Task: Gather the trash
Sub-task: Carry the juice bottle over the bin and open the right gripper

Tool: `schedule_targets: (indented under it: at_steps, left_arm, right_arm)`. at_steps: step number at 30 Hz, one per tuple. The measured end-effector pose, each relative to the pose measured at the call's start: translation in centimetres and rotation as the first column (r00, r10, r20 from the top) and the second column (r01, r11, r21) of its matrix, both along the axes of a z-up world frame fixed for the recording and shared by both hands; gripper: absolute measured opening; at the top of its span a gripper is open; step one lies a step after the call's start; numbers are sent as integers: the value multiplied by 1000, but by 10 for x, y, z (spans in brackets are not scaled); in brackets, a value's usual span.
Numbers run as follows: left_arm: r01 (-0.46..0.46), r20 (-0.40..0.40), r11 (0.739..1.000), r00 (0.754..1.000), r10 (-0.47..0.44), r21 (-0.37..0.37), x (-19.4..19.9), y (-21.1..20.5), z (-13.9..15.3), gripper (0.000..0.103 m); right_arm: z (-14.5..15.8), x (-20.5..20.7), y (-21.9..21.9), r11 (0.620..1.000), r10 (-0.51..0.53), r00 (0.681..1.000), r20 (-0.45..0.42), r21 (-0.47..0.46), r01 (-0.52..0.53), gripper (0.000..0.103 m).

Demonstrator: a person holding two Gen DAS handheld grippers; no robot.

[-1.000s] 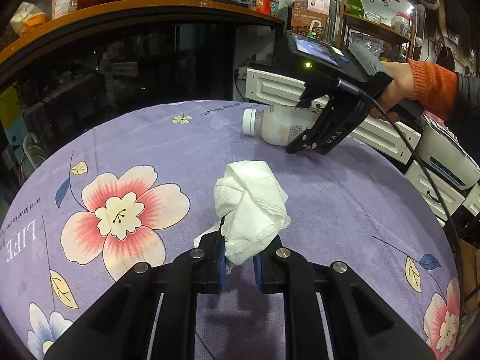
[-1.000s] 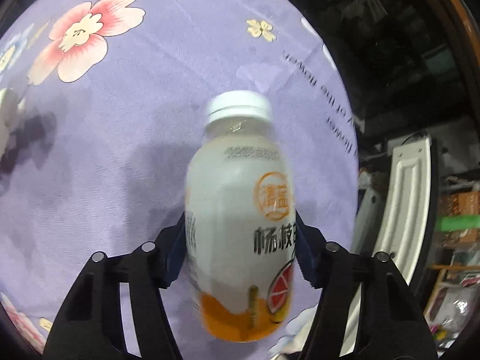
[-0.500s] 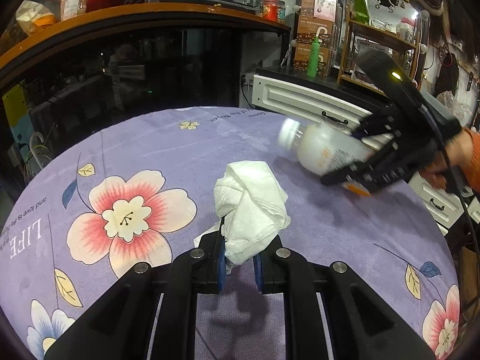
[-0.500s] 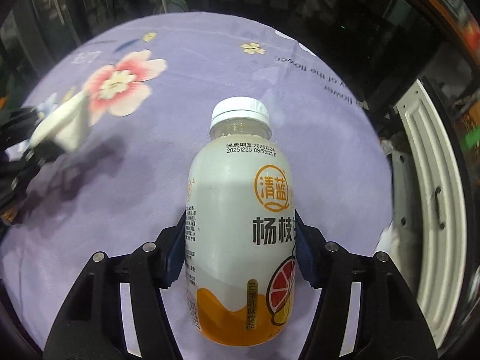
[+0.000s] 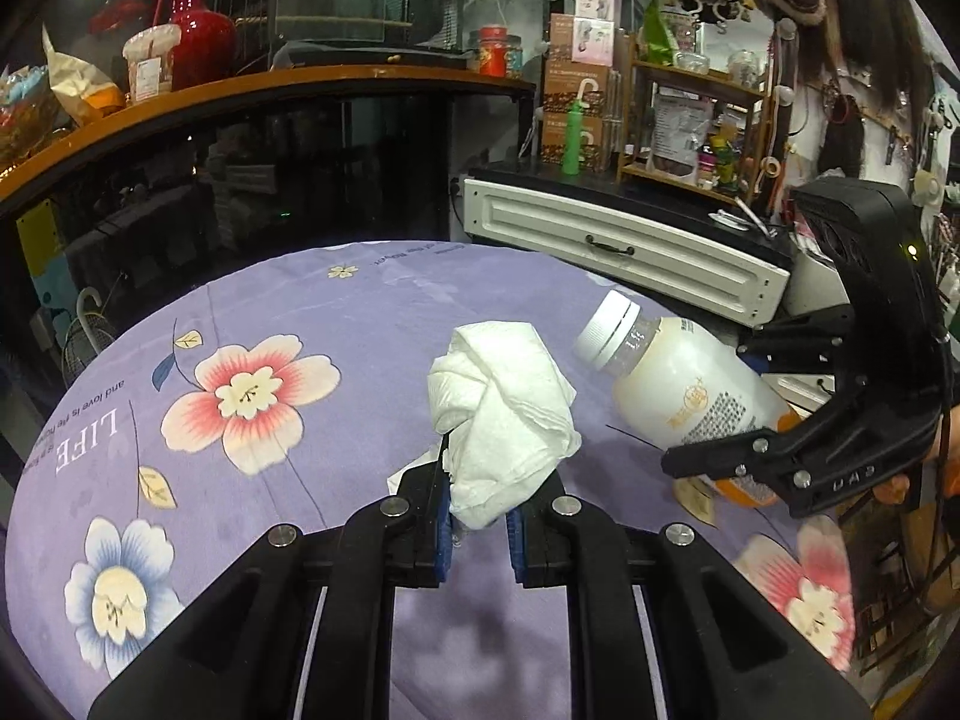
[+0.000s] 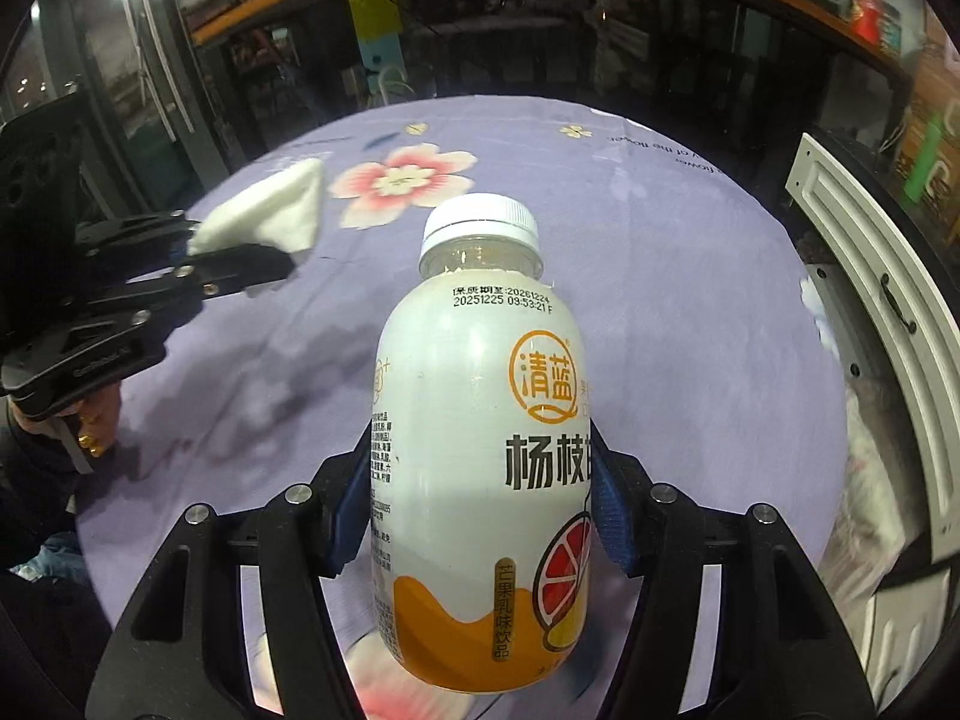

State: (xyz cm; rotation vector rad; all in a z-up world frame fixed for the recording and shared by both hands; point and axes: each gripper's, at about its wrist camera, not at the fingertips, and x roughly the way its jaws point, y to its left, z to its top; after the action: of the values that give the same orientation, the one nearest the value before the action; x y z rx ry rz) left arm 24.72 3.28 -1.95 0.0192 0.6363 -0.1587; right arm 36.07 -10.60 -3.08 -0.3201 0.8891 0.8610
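Note:
My left gripper is shut on a crumpled white tissue and holds it above the purple flowered tablecloth. My right gripper is shut on a white plastic drink bottle with an orange label and a white cap, lifted off the table. In the left wrist view the bottle and the right gripper are at the right, close beside the tissue. In the right wrist view the left gripper and tissue are at the left.
A white cabinet with a drawer stands beyond the table's far right edge. A dark counter with an orange top runs behind the table. Shelves with small goods are at the back right.
My right gripper has lifted the bottle off the table and carried it right and nearer, beside the tissue. My left gripper has risen slightly with the tissue.

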Motion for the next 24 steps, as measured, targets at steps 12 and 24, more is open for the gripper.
schedule_targets:
  at_steps: [12,24]
  left_arm:
    - [45,17,999,999,-44,-28,-66,-36,0,14]
    - [149,24,989,989,-148,-24,-87,-93,-3,14]
  right_arm:
    - [7,-107,-52,986,-134,989,62,107,127,62]
    - [-1,-148,-131,926,-344,932,110,202,318,62]
